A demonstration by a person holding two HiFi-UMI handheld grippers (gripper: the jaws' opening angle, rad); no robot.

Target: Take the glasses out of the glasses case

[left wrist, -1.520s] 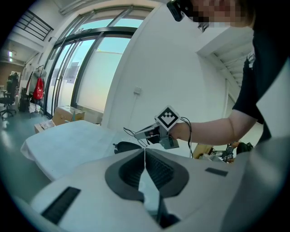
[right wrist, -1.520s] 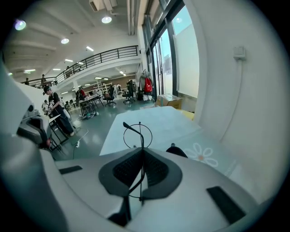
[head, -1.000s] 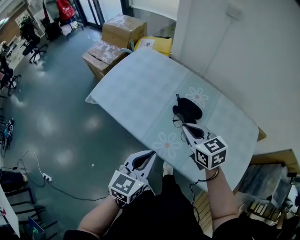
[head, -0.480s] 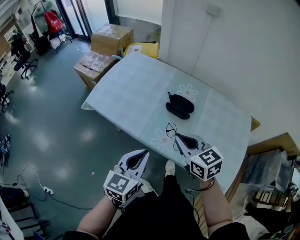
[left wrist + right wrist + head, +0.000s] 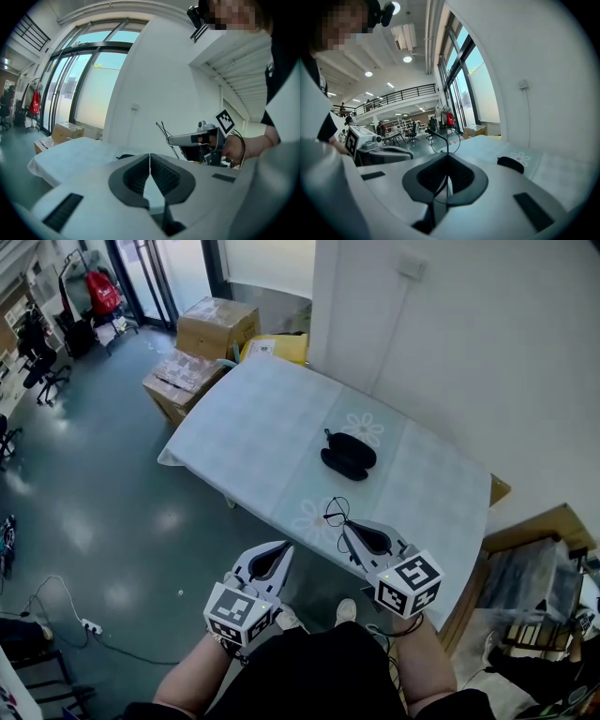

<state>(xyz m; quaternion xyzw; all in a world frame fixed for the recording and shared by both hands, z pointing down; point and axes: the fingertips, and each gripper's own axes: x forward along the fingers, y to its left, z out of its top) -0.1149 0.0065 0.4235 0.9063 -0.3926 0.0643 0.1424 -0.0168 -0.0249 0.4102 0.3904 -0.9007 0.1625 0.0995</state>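
A black glasses case (image 5: 348, 455) lies on the pale tablecloth (image 5: 262, 427), near its middle and apart from both grippers. My right gripper (image 5: 345, 527) is shut on thin wire-framed glasses (image 5: 333, 512), held over the table's near edge. In the right gripper view the glasses (image 5: 446, 139) stick up from the shut gripper (image 5: 447, 155), with the case (image 5: 510, 164) beyond on the right. My left gripper (image 5: 284, 552) hangs off the table to the left, shut with nothing in it. The left gripper view shows its own tips (image 5: 150, 157) closed, and the right gripper (image 5: 187, 139) carrying the glasses (image 5: 163, 131).
Cardboard boxes (image 5: 216, 326) and a yellow package (image 5: 277, 348) stand on the floor past the table's far end. A white wall (image 5: 450, 352) runs along the table's right side. A wooden crate (image 5: 534, 587) sits at the right. Grey floor lies to the left.
The right gripper has drawn back from the case with the glasses, from beside it to the table's near edge. The whole view has backed away. The left gripper stayed shut, off the table.
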